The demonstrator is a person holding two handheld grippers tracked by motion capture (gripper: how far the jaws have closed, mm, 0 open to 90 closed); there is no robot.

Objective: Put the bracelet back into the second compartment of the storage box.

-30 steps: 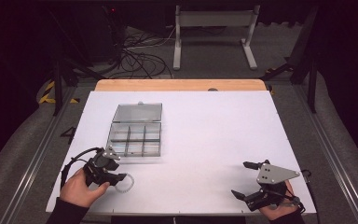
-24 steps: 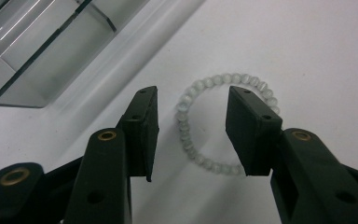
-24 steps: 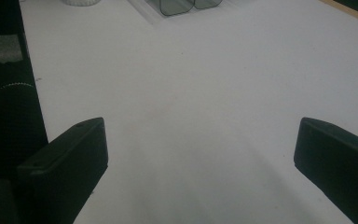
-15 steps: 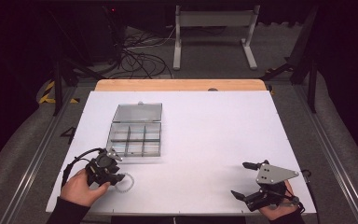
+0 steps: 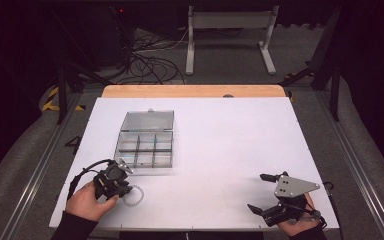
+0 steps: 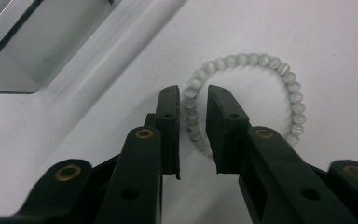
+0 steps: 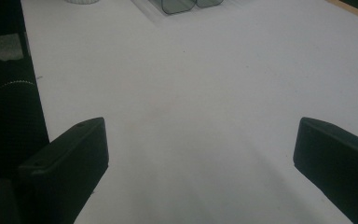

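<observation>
Bracelet (image 6: pixel 261 88) is lying flat on the white table (image 5: pixel 220 150), near the front left corner, just in front of the clear box (image 5: pixel 145 142) and apart from it. It's a loop of pale beads, a slightly squashed ring. In my left gripper view its long axis runs from lower left to upper right, so it doesn't really point anywhere, being a closed loop.

My left gripper (image 6: pixel 193 100) is right over the near side of the loop. Its jaws have just been closing and now stand narrow, one inside the ring and one outside, with a short run of beads between them. From what I can see there's still a sliver of gap on each side, so I wouldn't call it gripped yet.

My right gripper (image 5: pixel 265 192) sits at the front right of the table, well apart from the bracelet, jaws spread wide with nothing between them but bare table.
</observation>
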